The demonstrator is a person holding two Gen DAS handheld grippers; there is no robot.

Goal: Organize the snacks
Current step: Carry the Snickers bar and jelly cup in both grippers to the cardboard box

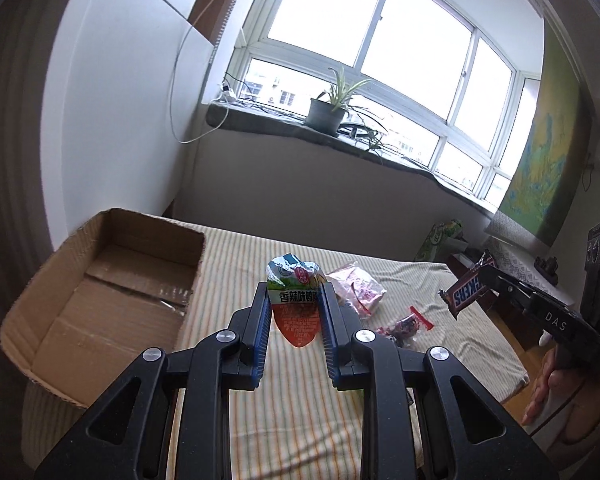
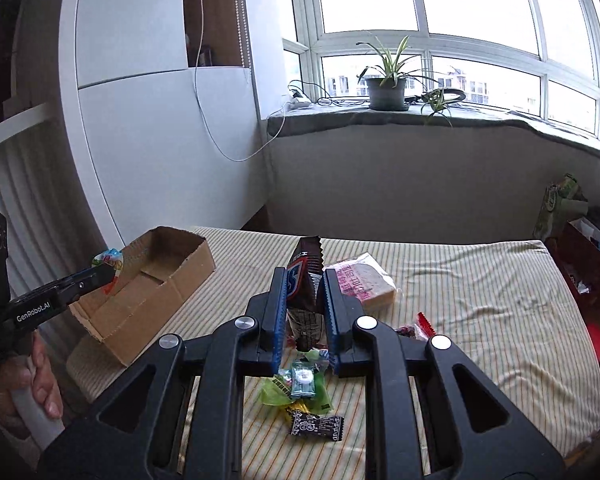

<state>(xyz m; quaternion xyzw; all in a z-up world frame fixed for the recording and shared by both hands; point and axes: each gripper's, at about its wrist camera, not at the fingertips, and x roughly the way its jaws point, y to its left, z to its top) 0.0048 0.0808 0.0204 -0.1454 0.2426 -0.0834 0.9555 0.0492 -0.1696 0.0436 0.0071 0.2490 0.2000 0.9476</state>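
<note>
left gripper (image 1: 295, 314): jaws clamped on snack pouch (image 1: 296, 304), held in the air right of the cardboard box (image 1: 100, 300)
right gripper (image 2: 305, 310): jaws clamped on Snickers bar (image 2: 306, 276), lifted off the striped surface (image 2: 480, 320)
loose: pink packet (image 2: 364, 278), small candies (image 2: 300, 384); labels too blurred to read
box: looks empty
</note>
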